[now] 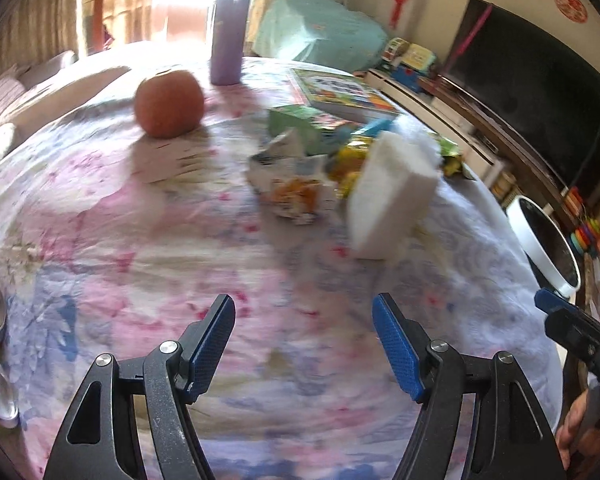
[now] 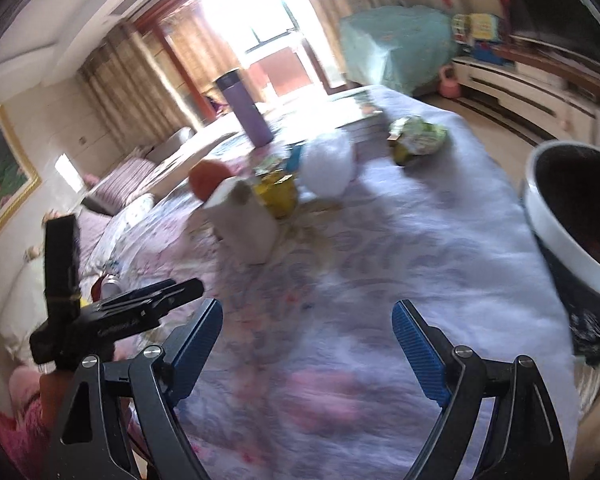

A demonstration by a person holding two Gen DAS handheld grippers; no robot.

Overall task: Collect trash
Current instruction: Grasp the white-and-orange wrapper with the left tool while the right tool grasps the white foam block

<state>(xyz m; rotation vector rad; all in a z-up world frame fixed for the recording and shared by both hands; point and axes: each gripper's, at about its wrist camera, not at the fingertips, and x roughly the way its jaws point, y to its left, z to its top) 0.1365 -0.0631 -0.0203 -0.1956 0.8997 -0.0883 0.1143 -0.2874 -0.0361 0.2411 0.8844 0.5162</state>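
both of my grippers are empty, so as far as i can judge the collecting has barely begun, if at all. my left gripper hangs over the floral cloth on the table with its blue pads spread wide and nothing between them. my right gripper is the same: spread apart, holding nothing, over the near end of the table.

i take the white block, which stands tilted on the cloth, as my landmark. just behind it, on the side away from me, lies the trash: a crumpled printed wrapper to its left, a yellow snack packet touching or nearly touching its far edge, and a green packet past it to the right. a white wad sits behind the block in the right wrist view. all of it is on the table, none gathered.

well to the right of the block, off the table edge, stands the white bin with a dark liner. something orange shows at its inner edge in the right wrist view, but i cannot tell what it is.

far left of the block, an orange fruit rests on a paper slip, with a purple bottle behind it. those i judge are not trash.

so what is left is nearly everything: each wrapper picked and carried to the bin.
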